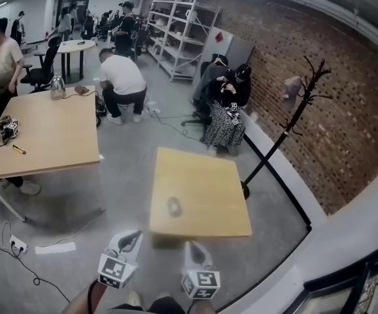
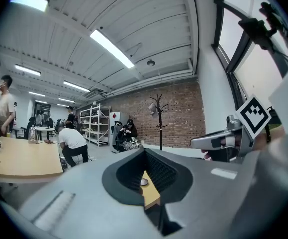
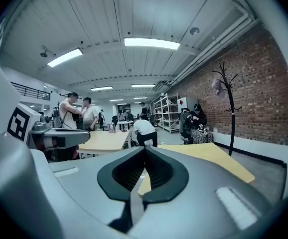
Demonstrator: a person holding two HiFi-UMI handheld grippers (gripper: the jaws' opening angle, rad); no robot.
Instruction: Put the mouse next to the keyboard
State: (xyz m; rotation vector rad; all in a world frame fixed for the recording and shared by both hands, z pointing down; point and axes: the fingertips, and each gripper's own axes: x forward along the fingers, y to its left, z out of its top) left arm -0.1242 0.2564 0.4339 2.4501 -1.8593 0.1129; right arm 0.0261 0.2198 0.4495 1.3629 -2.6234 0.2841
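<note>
Hovering short of the tabletop's (image 1: pixel 205 175) near edge, left gripper (image 1: pixel 132 238) and right gripper (image 1: pixel 193 246) jaws shut on nothing, mouse (image 1: pixel 174 206) untouched near the left edge, no keyboard seen.

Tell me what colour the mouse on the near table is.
Light grey; the mouse shows best in the head view, on the tan table.

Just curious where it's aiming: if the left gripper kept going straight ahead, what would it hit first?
Probably the small table, close to the mouse on it; the left gripper sights straight at them. Depth is hard to judge.
</note>
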